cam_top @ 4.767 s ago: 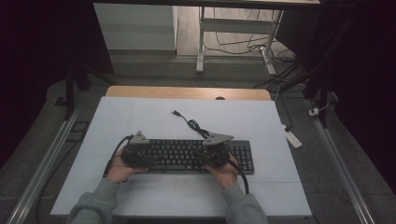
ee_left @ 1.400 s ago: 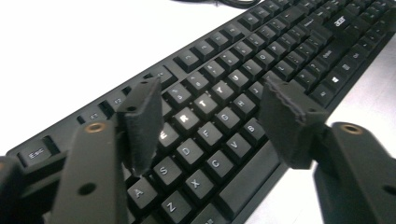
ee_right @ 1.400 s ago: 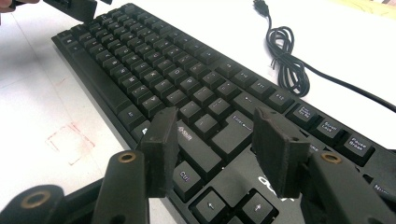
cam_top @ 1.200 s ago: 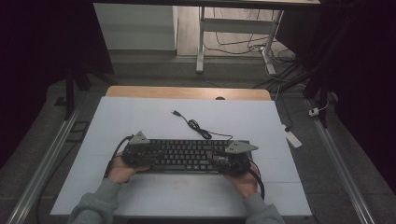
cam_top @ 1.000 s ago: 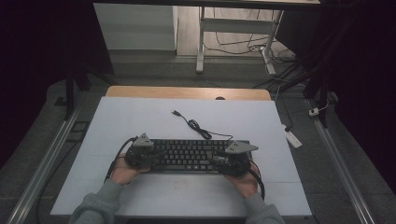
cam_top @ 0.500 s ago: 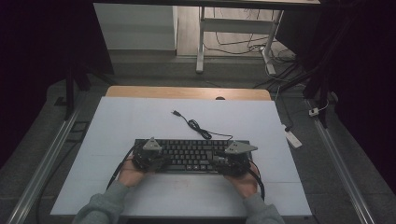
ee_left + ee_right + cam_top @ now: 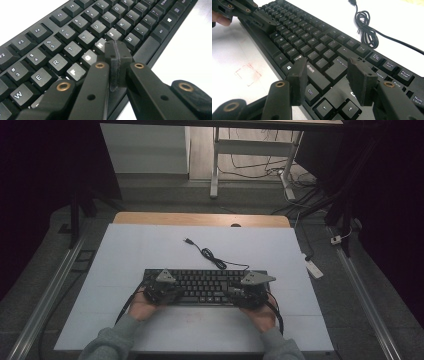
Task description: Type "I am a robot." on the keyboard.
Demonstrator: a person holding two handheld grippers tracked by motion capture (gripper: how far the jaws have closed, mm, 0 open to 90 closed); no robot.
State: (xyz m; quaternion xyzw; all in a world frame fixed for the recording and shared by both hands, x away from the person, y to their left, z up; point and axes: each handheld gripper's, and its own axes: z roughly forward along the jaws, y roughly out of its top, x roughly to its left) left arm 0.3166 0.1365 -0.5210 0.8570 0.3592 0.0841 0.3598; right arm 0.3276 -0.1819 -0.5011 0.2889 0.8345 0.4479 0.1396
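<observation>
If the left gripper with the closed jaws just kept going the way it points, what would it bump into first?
Most likely the keyboard: the shut left gripper angles down at the letter keys, tips roughly over the H and J keys. Whether it already touches them is unclear.

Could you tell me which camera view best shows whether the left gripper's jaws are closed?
The left gripper view: the left gripper has its pads pressed flat together, nothing between them, tips over the keyboard by the H key. The high view gives just its top plate; the right gripper view catches it far off at the upper left.
</observation>
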